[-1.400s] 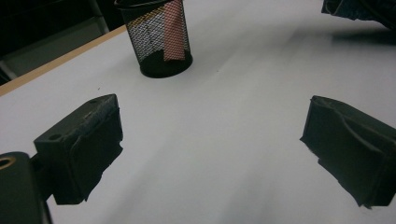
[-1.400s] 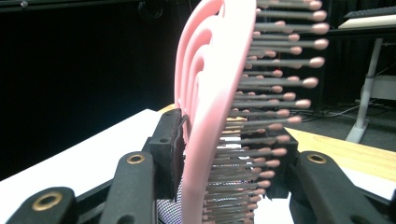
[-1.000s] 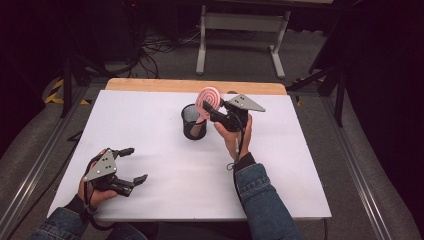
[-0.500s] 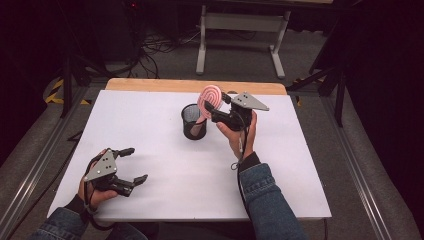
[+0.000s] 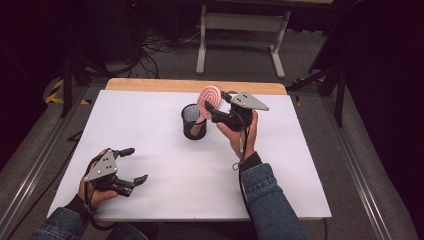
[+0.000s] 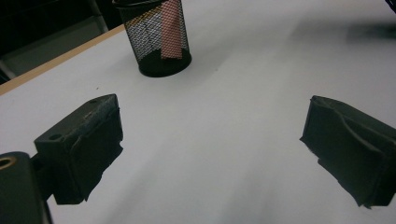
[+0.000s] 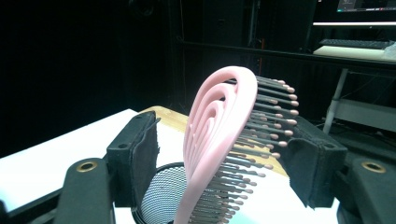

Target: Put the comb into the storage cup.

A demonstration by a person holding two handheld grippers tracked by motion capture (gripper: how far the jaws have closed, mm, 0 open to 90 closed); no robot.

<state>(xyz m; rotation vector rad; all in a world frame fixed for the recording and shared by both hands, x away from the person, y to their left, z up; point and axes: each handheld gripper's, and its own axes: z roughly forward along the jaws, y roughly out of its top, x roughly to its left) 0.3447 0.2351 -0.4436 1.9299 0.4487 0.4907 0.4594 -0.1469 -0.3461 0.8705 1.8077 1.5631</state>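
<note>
in the high view the pink hairbrush [image 5: 210, 98] stands in the mesh cup [image 5: 194, 122] at centre bench [image 5: 150, 115]. the right gripper [image 5: 216, 107] view shows its fingers, just opening, flanking the brush without pressing. the left gripper [image 5: 135, 165] fingers are wide, lower left.

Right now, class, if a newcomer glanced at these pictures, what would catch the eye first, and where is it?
The pink hairbrush stands out first, upright with its handle down in the black mesh cup near the middle of the white table. The right claw brackets its head; its jaws have just been opening, and the left jaw stands clear of the brush. The left claw rests open at the near left corner.
</note>
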